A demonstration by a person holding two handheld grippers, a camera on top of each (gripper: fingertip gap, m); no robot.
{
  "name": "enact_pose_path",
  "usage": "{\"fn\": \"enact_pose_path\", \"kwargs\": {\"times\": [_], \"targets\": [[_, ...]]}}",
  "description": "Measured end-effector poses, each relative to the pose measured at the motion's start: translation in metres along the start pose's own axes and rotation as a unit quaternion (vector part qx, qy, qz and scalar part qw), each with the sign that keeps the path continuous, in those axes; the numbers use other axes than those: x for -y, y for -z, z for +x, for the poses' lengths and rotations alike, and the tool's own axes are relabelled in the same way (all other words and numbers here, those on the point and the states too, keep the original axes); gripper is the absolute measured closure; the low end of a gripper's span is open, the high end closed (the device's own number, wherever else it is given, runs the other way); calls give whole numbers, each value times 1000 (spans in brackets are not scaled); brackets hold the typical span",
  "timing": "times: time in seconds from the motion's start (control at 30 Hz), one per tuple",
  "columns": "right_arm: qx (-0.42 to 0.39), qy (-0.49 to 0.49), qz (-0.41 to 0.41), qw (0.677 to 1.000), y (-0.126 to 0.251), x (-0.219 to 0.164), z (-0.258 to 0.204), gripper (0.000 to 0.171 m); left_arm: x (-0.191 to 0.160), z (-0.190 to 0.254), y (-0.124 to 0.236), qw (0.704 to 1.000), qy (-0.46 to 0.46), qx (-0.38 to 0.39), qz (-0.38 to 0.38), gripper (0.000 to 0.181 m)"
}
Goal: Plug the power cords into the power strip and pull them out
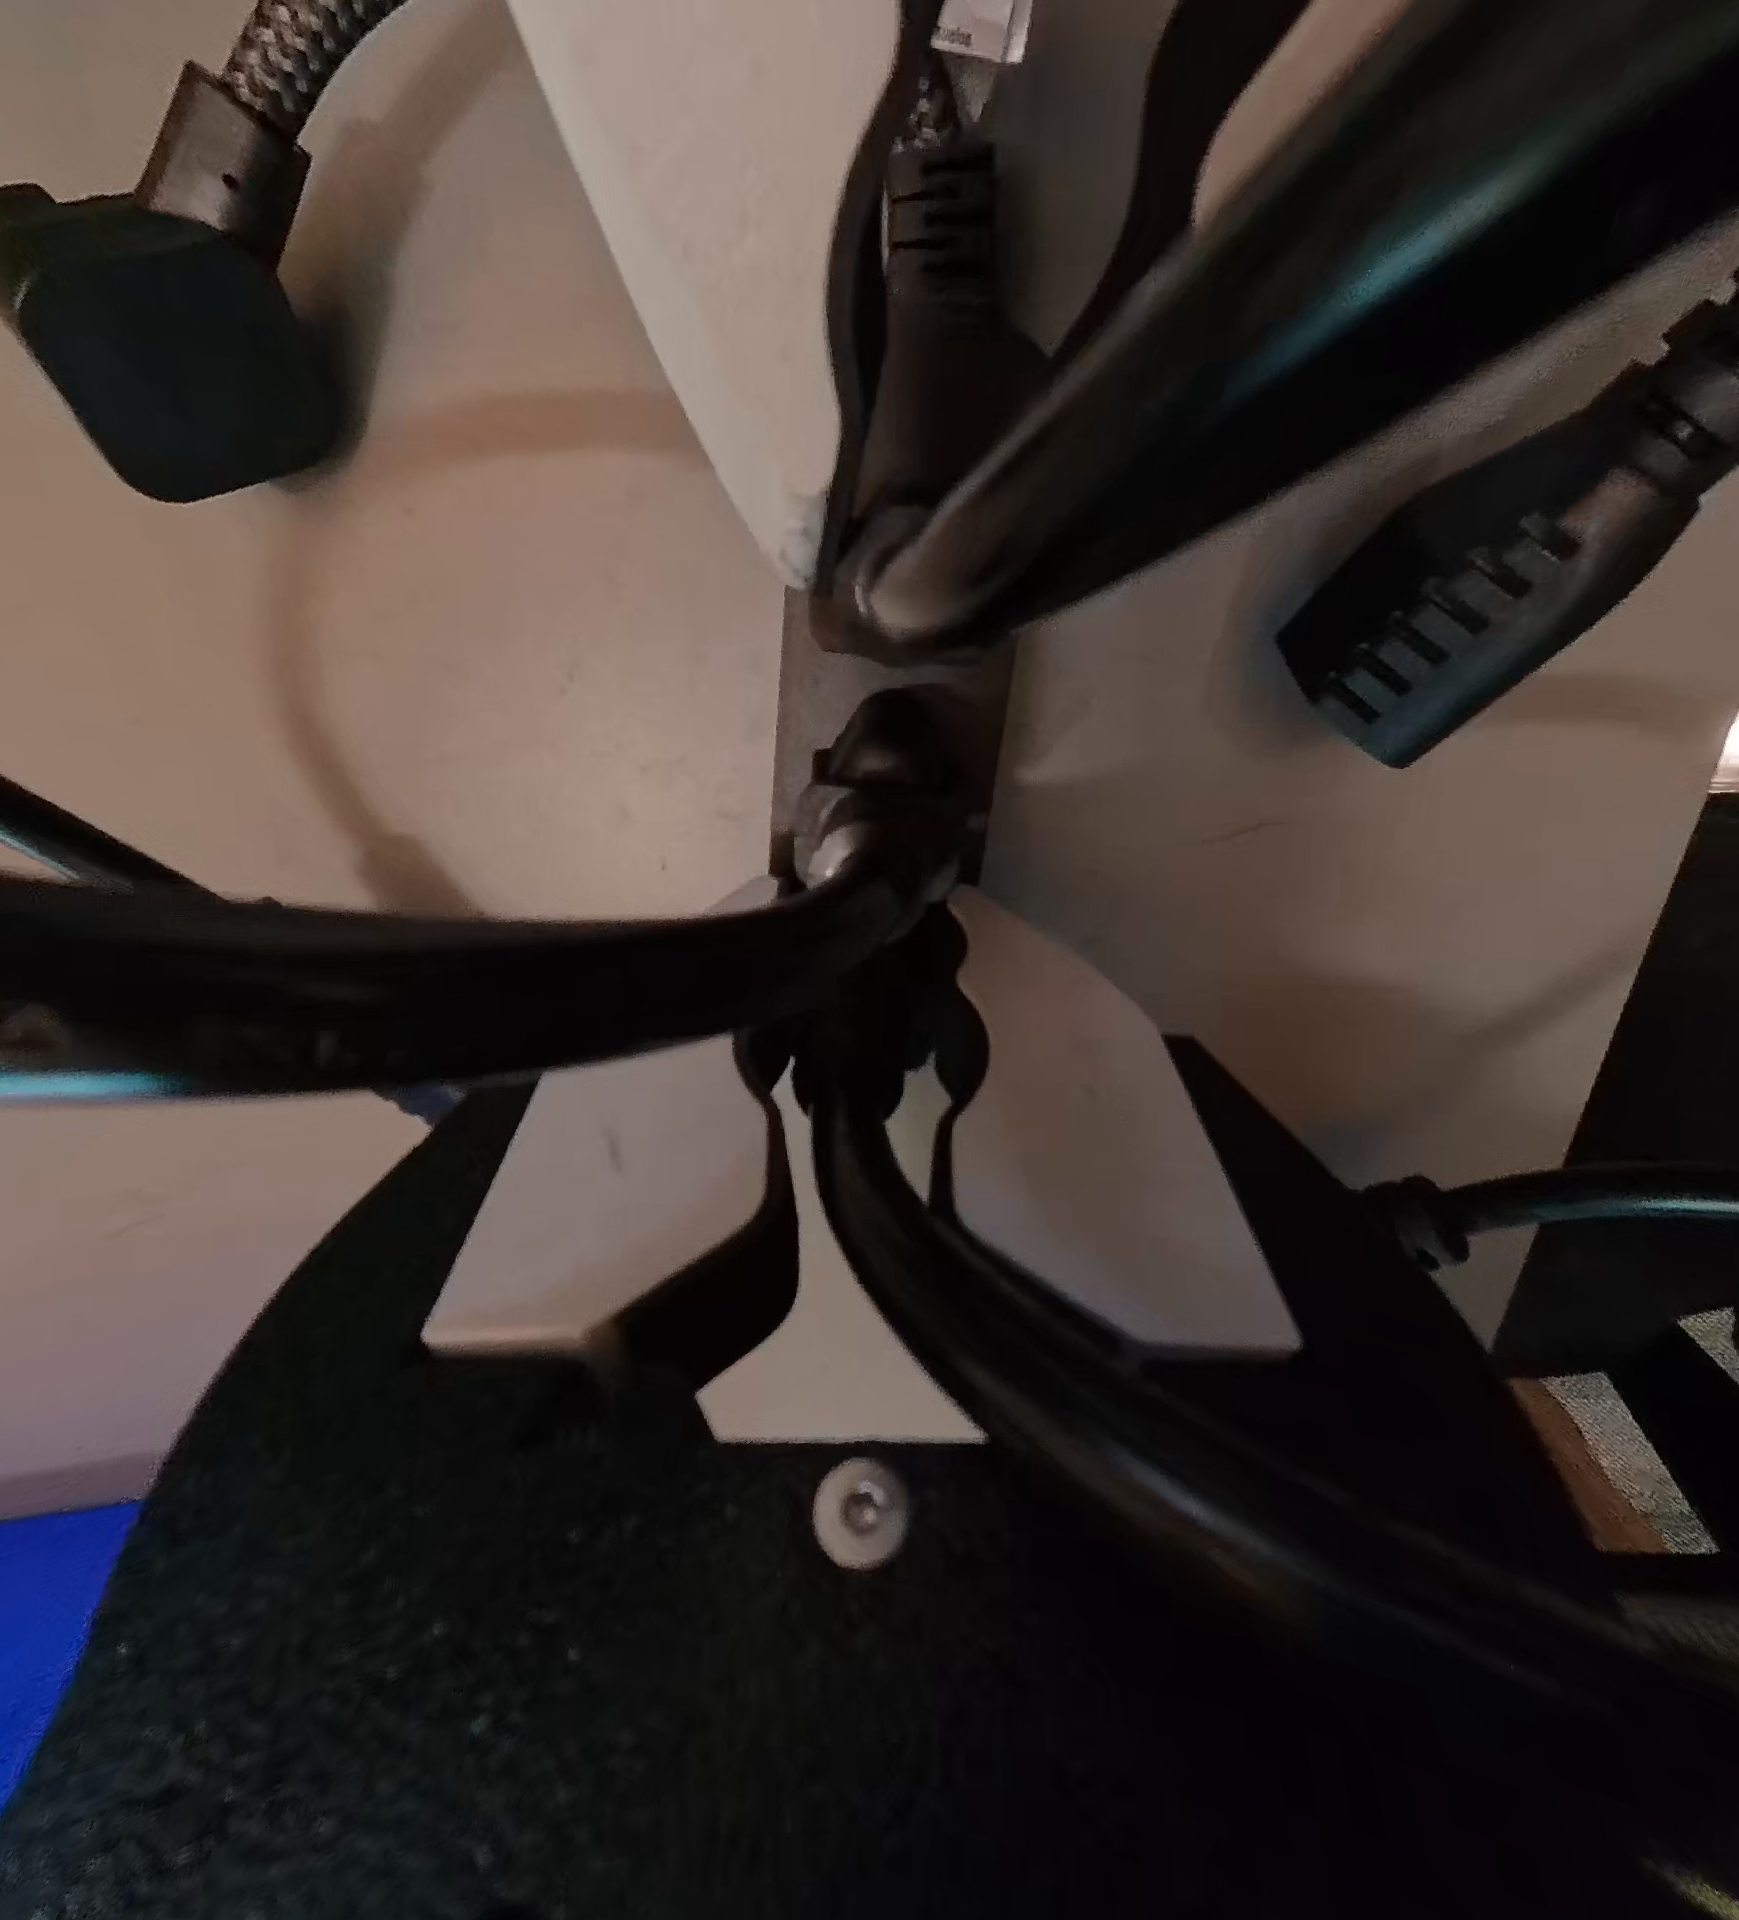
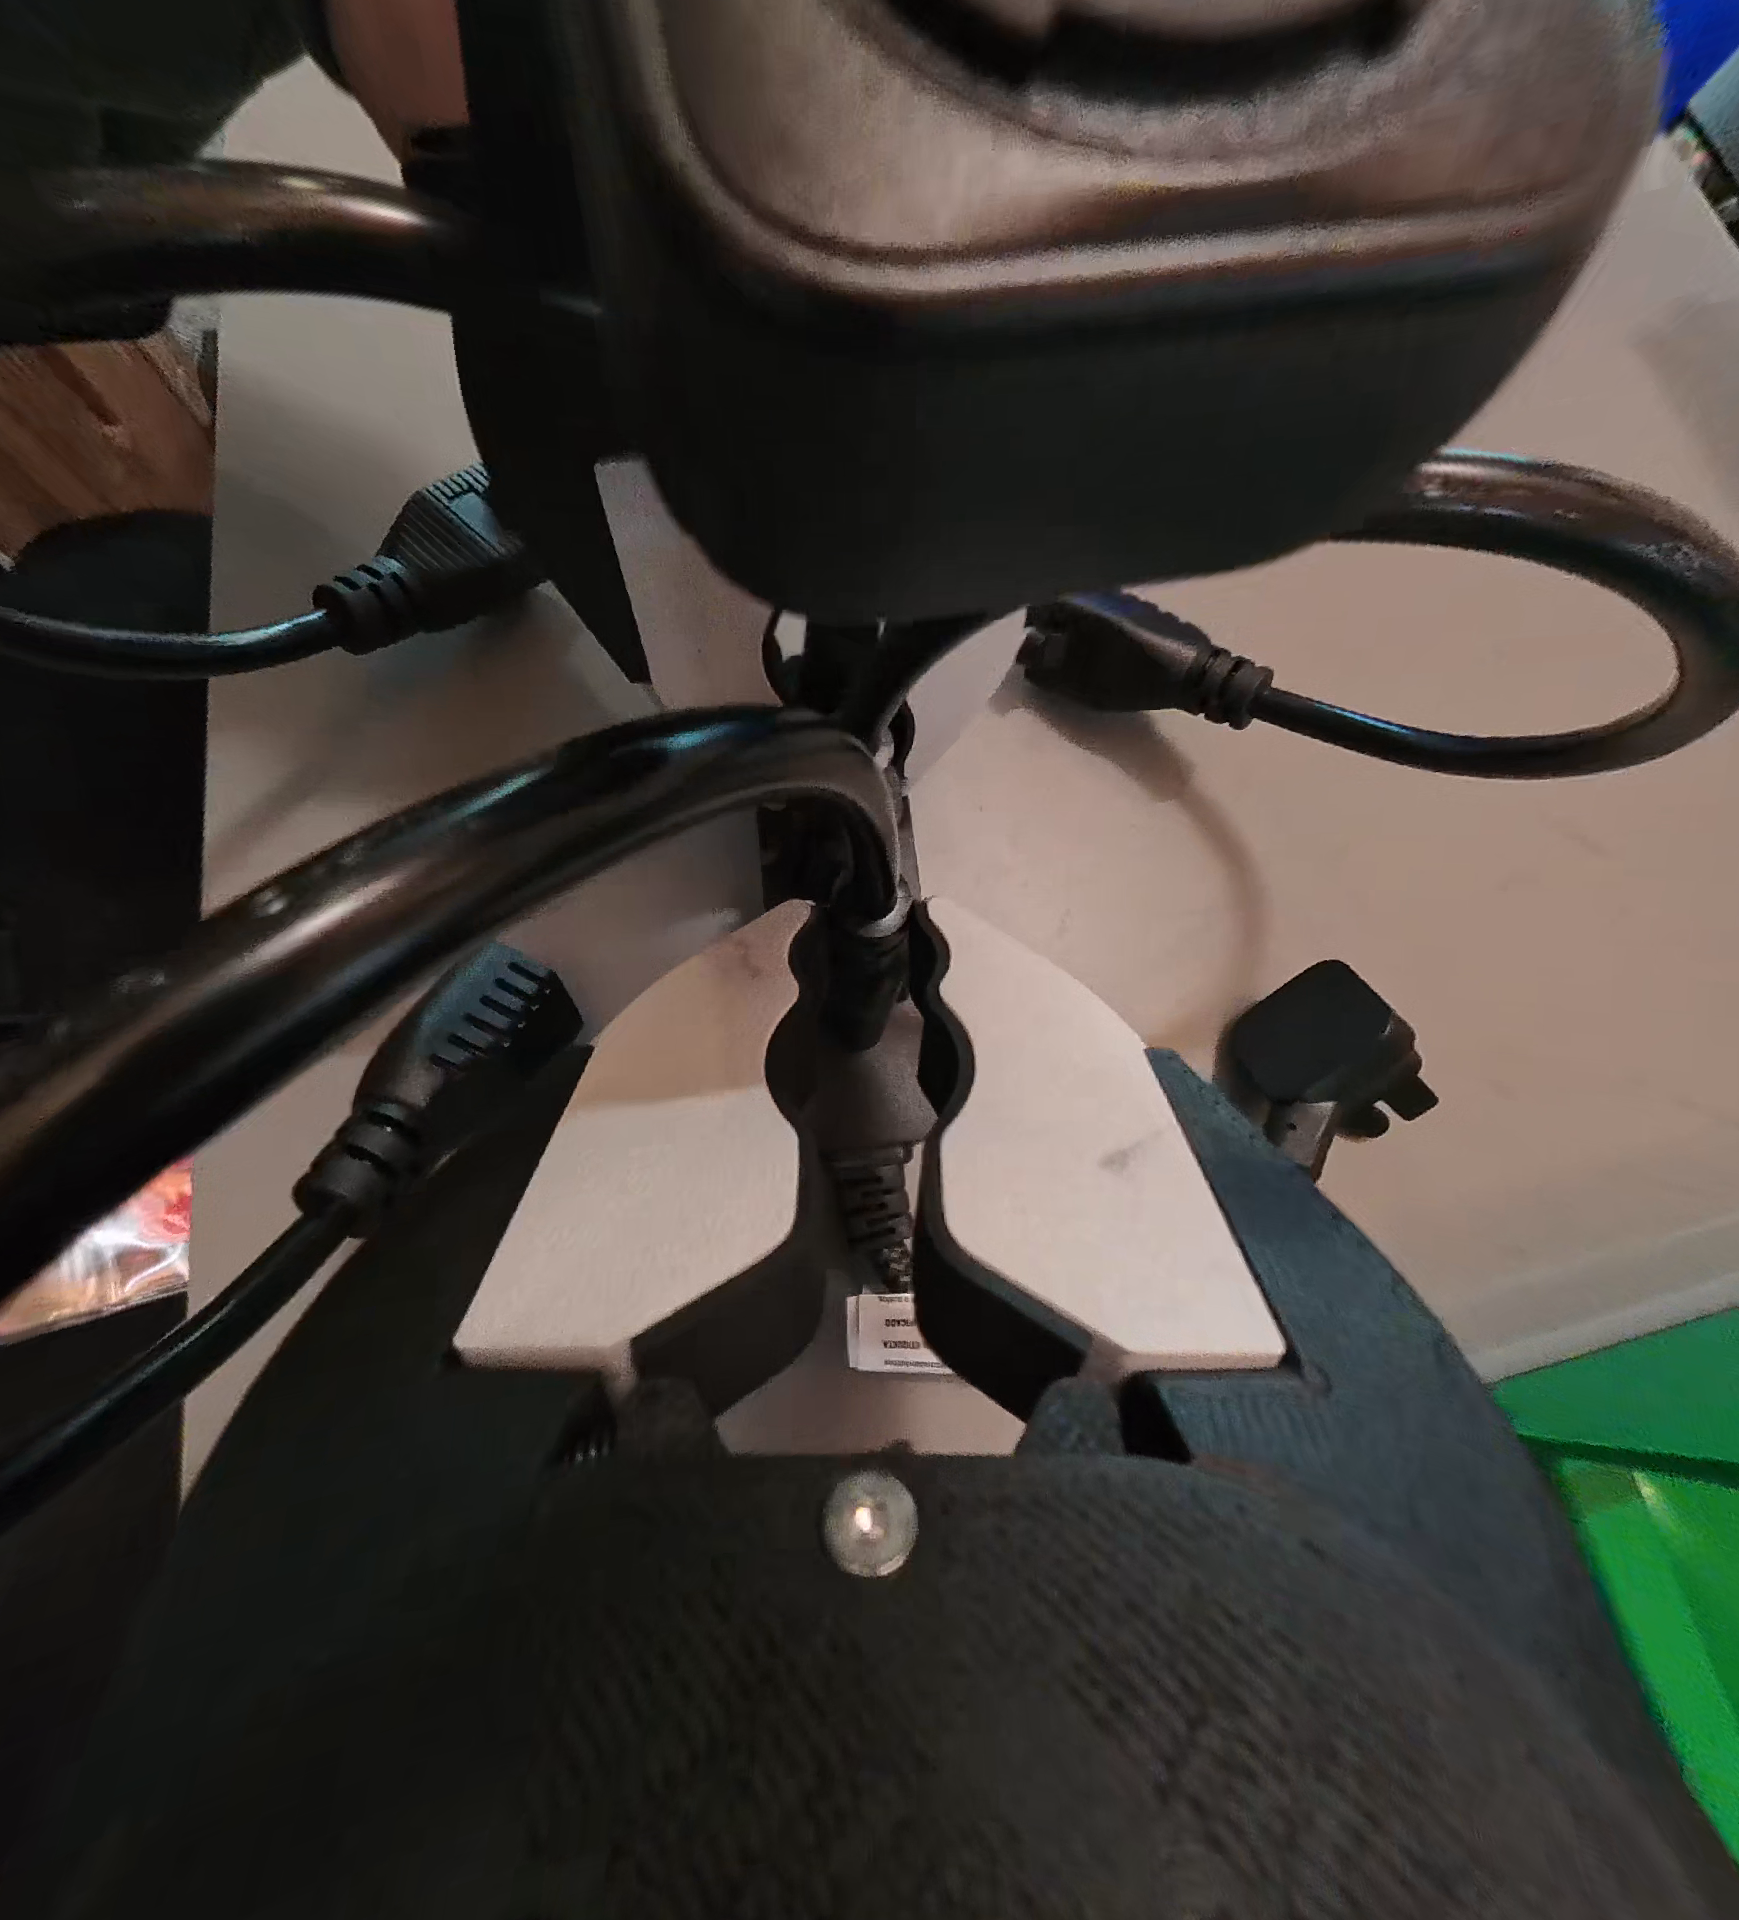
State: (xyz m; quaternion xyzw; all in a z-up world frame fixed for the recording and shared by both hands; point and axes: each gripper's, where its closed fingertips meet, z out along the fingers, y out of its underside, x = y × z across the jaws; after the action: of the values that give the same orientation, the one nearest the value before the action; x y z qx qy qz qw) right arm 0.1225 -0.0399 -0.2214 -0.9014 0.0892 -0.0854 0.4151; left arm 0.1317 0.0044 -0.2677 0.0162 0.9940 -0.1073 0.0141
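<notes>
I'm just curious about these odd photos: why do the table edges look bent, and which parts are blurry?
Left wrist view: the wide-angle lens bows the table; the thick cable crossing close to the camera is smeared, with bluish glare. Right wrist view: the other gripper, very near the camera, is soft and out of focus; light is dim and warm.

My left gripper [image 1: 860,1023] pinches the head of a black power cord [image 1: 345,961] whose thick cable sweeps off toward 9 o'clock and another loops down toward 5 o'clock. The power strip [image 1: 891,707], a narrow dark bar, runs toward 12 o'clock just beyond. In my right gripper [image 2: 870,1023] sits a black plug [image 2: 870,1101], its ribbed strain relief trailing toward 6 o'clock. Loose black plugs lie at 10 o'clock [image 1: 169,364] and 2 o'clock [image 1: 1447,603].
</notes>
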Motion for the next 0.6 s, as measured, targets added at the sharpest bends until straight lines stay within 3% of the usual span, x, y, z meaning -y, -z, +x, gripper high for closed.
{"fn": "enact_pose_path", "kwargs": {"times": [0.27,0.5,0.6], "targets": [[-8,1,-24,1000,-2,1,3,155,-1,0,0,1000,15,2,-5,158],[-22,-37,25,999,-5,4,8,156,-2,0,0,999,32,0,-19,158],[-6,-105,77,991,-6,5,22,157,0,-4,0,999,46,8,-20,158]]}}
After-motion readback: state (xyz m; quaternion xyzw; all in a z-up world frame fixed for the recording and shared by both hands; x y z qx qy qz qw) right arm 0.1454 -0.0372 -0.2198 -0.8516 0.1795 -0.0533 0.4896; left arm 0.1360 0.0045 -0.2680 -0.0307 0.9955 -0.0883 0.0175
